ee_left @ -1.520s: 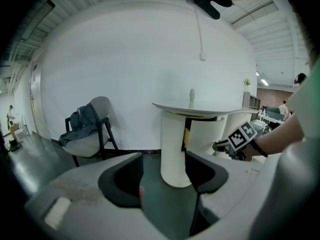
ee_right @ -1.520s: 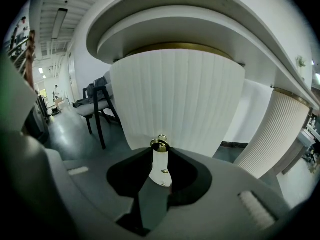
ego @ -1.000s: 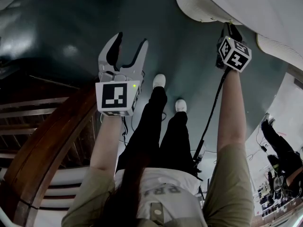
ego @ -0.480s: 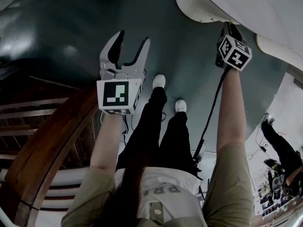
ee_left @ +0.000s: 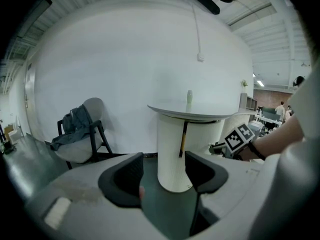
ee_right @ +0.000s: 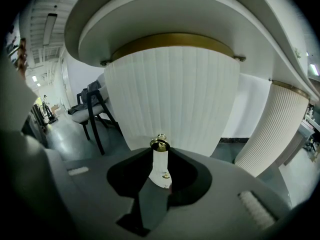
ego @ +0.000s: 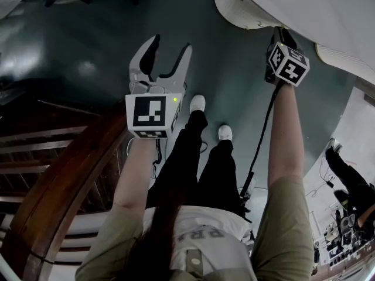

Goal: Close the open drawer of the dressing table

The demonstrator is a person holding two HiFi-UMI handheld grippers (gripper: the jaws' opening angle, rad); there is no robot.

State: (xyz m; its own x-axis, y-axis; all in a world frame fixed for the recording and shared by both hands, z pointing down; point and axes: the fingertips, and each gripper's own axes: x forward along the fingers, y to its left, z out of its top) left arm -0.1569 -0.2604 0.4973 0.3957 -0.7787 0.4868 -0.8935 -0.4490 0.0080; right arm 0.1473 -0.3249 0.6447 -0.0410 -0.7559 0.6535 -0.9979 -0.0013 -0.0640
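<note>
The white dressing table (ego: 310,7) fills the head view's top right. Its rounded, ribbed drawer front (ee_right: 175,99) with a gold band on top fills the right gripper view. A small gold knob (ee_right: 159,144) sticks out of that front, and my right gripper (ee_right: 161,153) is shut on it, its jaws narrow around it. In the head view the right gripper (ego: 282,40) reaches under the table's edge, its tips hidden. My left gripper (ego: 168,50) hangs open and empty over the floor. From the left gripper (ee_left: 165,171) I see the same ribbed column (ee_left: 192,149) with a dark vertical gap.
A curved dark wooden rail (ego: 58,180) runs along the left of the head view. A chair with clothes on it (ee_left: 80,134) stands by the white wall. The person's legs and white shoes (ego: 197,102) are below the grippers on the dark green floor.
The left gripper has drifted slightly up and to the right in the head view, still open. The right gripper has stayed at the table.
</note>
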